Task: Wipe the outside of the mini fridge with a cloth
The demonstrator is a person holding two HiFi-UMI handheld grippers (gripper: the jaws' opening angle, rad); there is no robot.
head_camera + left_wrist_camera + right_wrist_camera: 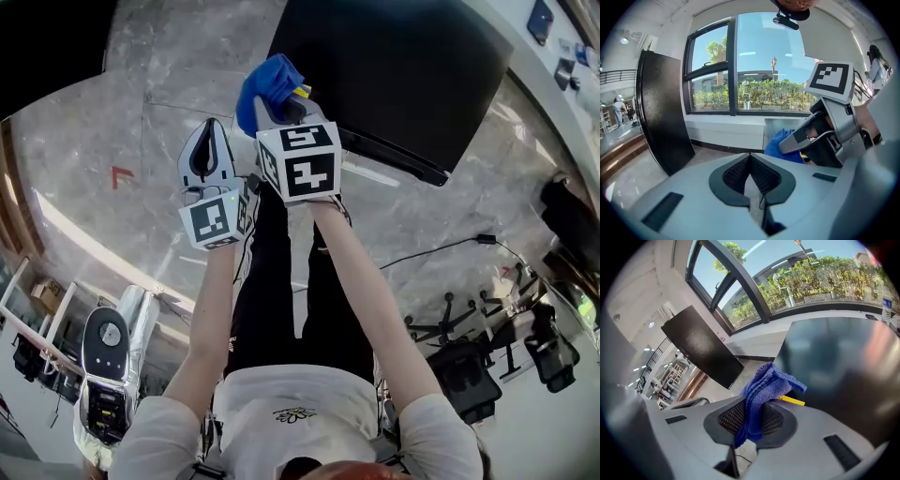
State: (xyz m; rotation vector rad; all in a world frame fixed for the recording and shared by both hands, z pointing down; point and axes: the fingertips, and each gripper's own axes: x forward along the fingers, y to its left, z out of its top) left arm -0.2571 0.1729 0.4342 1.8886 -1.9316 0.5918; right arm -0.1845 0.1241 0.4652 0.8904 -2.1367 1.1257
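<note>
The left gripper [750, 158] is nearest the person, just beside the right gripper [751, 414] and slightly behind it. The left gripper's dark ribbed fingers [736, 176] are pressed together with nothing between them. The fingers [729, 418] of the right gripper are clamped on a blue woven cloth [765, 383]. The cloth bunches up out of the fingers and hangs a short way below them. A yellow tag [792, 401] protrudes from the cloth on the fridge side. The cloth sits at the near left edge of the glossy black mini fridge [403, 66]; contact between cloth and fridge surface cannot be confirmed. The fridge stands on the grey marble floor [169, 84]. Farther off to the left, a tall flat black panel [661, 112] stands upright on the floor, well apart from the fridge. Beyond both, a large dark-framed window [736, 65] shows green hedges.
</note>
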